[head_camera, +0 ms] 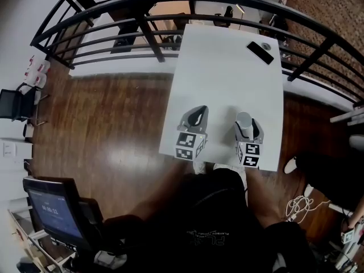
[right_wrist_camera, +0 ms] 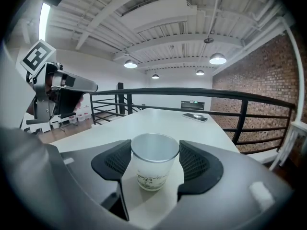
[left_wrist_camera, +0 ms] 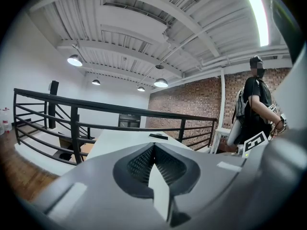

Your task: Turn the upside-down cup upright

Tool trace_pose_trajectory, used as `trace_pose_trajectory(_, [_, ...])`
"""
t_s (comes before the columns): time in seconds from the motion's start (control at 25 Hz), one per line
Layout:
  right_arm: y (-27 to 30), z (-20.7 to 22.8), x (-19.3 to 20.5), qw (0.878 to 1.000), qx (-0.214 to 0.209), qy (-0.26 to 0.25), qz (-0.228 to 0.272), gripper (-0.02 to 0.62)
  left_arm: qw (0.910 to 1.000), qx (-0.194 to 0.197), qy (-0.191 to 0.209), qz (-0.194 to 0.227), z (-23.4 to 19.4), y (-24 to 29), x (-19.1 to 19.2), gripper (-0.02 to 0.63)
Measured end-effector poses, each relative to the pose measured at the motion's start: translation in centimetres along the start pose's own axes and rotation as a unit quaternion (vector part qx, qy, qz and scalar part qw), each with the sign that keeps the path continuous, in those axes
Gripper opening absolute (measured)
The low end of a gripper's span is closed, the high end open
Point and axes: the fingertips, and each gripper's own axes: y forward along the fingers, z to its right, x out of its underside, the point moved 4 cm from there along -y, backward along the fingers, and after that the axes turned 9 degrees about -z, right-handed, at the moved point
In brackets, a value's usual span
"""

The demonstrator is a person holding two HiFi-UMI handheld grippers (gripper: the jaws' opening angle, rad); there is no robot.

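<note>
A frosted, translucent cup stands mouth up, its wide rim on top and faint print near its base. It sits between the dark ribbed pads of my right gripper, and both pads touch its rim. In the head view the cup is over the near part of the white table, inside the right gripper. My left gripper rests beside it to the left, apart from the cup. Its jaws meet at the tips with nothing between them.
A black phone and a small round object lie at the table's far right. A black railing runs behind and beside the table. A person stands off to the right. Wooden floor lies to the left.
</note>
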Motion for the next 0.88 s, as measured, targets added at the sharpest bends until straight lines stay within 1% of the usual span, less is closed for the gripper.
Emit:
trace_pose_trajectory(0.2, [-1.6,-0.5,0.7,1.0,0.004,-0.012,-0.005,0.325,1.0,0.007,0.002,-0.001,1.0,-0.6,-0.1,0.0])
trace_pose_trajectory(0.44, [-0.9,-1.0,1.0,0.999,0.014,-0.037,-0.028,0.337,0.9999,0.011,0.006,-0.006,1.0,0.0,0.2,0.0])
trace_pose_trajectory(0.68, [-1.2,-0.9,1.4,0.999,0.013,-0.024,-0.028,0.379,0.9998,0.011,0.011,-0.007,0.8,0.3,0.4,0.0])
trace_pose_trajectory(0.8, [-2.3,-0.8,1.6,0.999,0.013,-0.02,-0.026,0.377,0.9998,0.013,0.013,-0.007,1.2,-0.2,0.5,0.0])
trace_pose_trajectory(0.88, [-3.7,-0.9,0.8,1.0,0.017,-0.014,-0.013,0.365,0.9997,0.016,0.014,-0.005,1.6,-0.5,0.5,0.0])
